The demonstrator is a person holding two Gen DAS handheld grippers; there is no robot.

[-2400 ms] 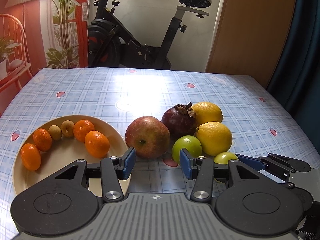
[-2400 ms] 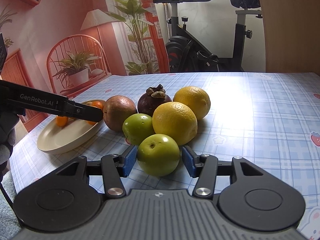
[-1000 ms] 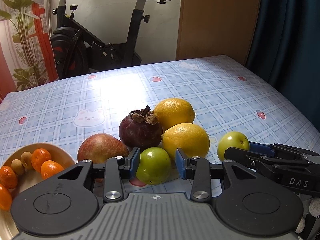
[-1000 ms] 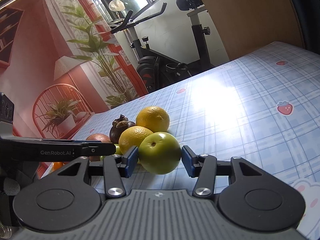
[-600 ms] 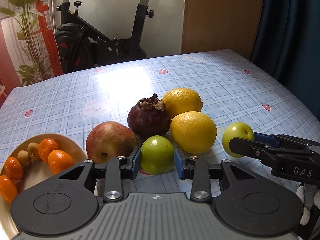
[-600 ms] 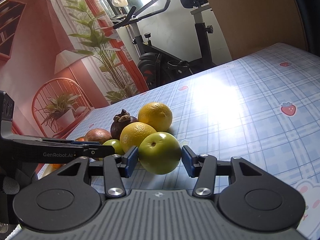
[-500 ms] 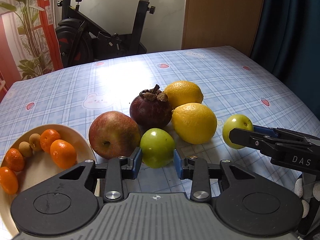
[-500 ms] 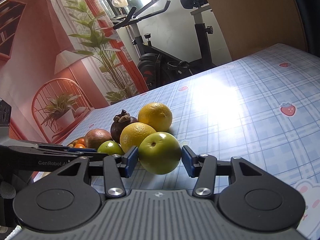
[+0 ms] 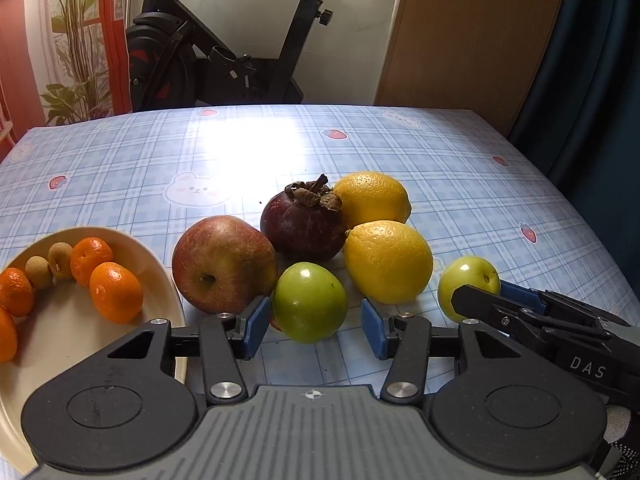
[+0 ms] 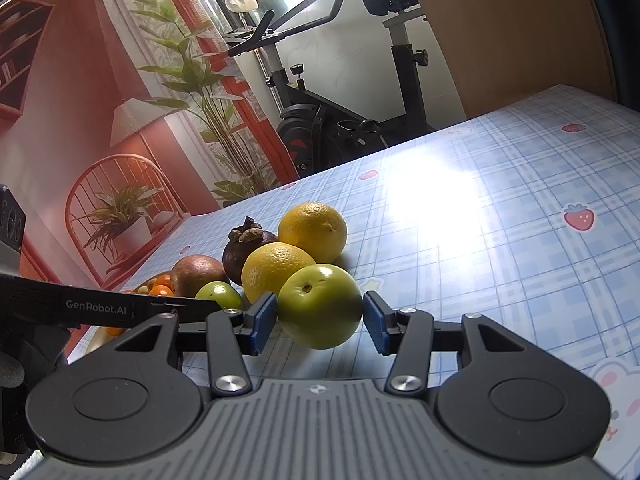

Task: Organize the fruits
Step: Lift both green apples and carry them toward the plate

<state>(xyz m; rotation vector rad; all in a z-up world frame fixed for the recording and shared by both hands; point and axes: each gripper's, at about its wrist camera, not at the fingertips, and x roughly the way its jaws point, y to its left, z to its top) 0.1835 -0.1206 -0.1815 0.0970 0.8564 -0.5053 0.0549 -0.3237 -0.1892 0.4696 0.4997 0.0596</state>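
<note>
Left gripper (image 9: 314, 326) is hanging wide open around one green apple (image 9: 310, 302); right gripper (image 10: 320, 322) is pinching the second green apple (image 10: 319, 306). Also sitting there: two lemons (image 9: 388, 262), one mangosteen (image 9: 303, 220), one red apple (image 9: 224, 264).

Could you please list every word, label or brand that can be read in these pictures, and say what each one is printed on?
"DAS": white letters on the side of the right gripper, seen in the left wrist view.
"GenRobot.AI": white letters on the side of the left gripper, seen in the right wrist view.
No other readable text shows.

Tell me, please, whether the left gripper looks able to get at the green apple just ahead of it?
Probably yes: the left gripper is open, and the green apple sits between its jaws with nothing in between.
</note>
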